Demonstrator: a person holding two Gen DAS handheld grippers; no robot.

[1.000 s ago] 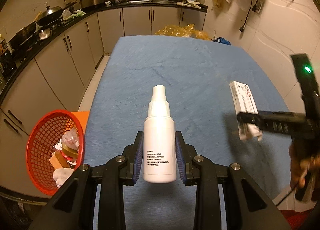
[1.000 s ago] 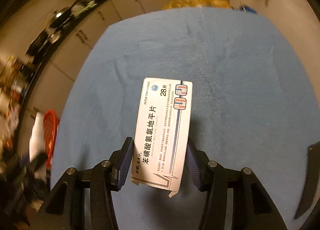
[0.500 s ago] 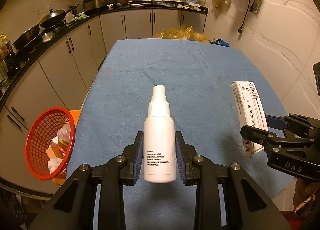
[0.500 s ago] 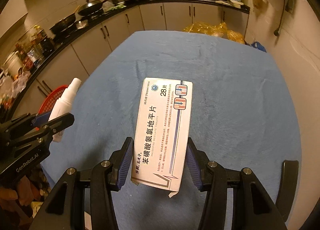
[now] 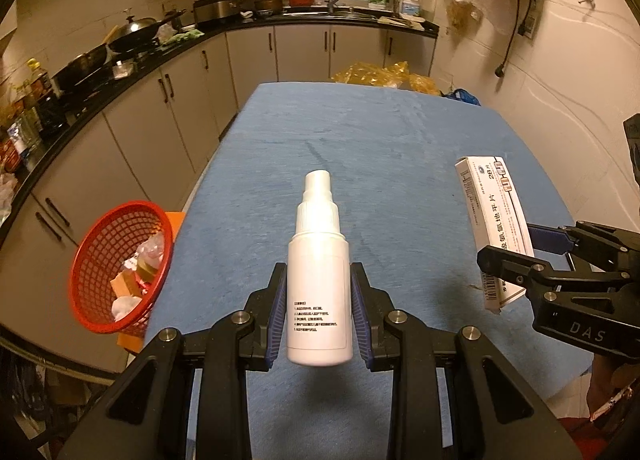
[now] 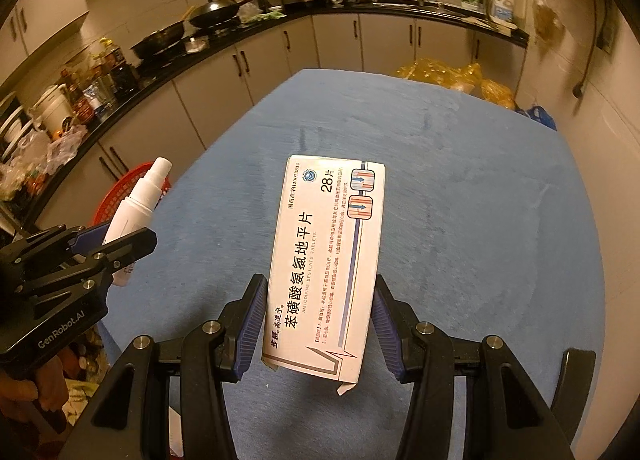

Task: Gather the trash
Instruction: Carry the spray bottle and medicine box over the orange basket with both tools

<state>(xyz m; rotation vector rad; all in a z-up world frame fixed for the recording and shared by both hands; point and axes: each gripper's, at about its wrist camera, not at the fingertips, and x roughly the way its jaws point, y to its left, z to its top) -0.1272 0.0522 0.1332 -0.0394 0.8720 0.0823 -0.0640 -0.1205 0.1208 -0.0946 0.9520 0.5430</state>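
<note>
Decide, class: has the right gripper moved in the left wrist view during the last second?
Yes. The right gripper, holding the box, has rolled from upright to lying sideways and dropped lower against the blue table, staying at the right edge.

pill box reads "amlodipine besylate tablets", "28"; left gripper "genrobot.ai"; right gripper "das"

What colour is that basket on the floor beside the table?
The basket is red, an open mesh; the left wrist view shows it best.
</note>
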